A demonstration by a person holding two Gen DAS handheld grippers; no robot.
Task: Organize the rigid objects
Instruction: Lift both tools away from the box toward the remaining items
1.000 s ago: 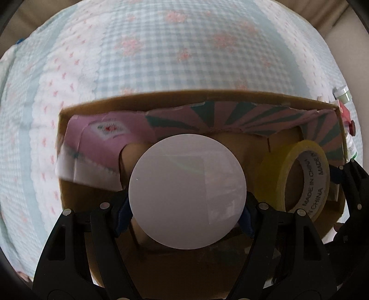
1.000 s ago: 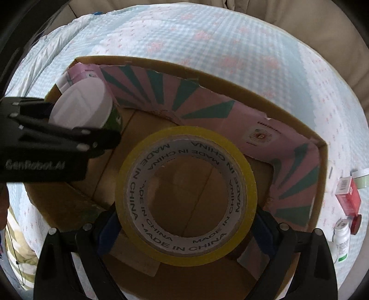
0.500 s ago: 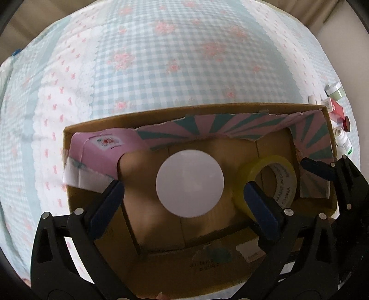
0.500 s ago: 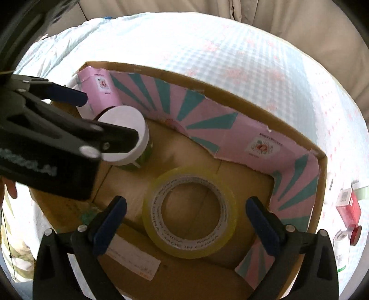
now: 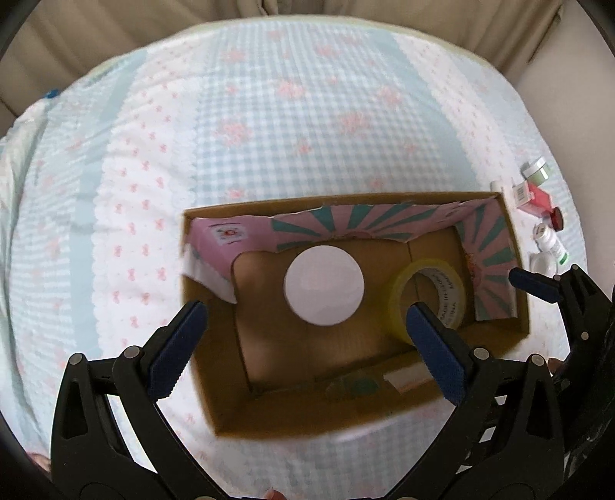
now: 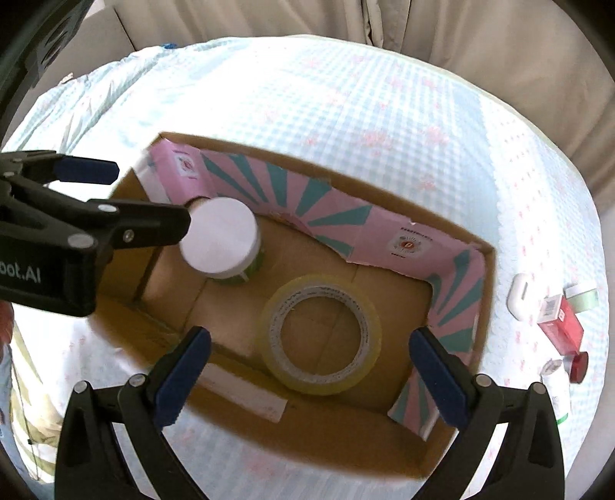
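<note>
An open cardboard box (image 5: 384, 407) (image 6: 346, 442) with a pink and teal lining sits on a checked bedcover. Inside stands a jar with a white lid (image 5: 324, 284) (image 6: 219, 238), and to its right lies a roll of yellow tape (image 5: 426, 292) (image 6: 321, 334). My left gripper (image 5: 303, 338) hangs above the jar, open, with nothing between its blue pads. My right gripper (image 6: 311, 369) hangs above the tape roll, also open and holding nothing. The left gripper also reaches in from the left edge of the right wrist view.
To the right of the box lie a red carton (image 6: 559, 321) (image 5: 532, 196), a green-and-white jar (image 5: 536, 169), a small white bottle (image 5: 549, 242), a red cap (image 6: 578, 367) and a white case (image 6: 519, 294). Beige curtains (image 6: 423, 34) hang behind the bed.
Both grippers opened, letting the white-lidded jar and the tape roll drop into the box, then rose; the box and its contents now look smaller and farther below.
</note>
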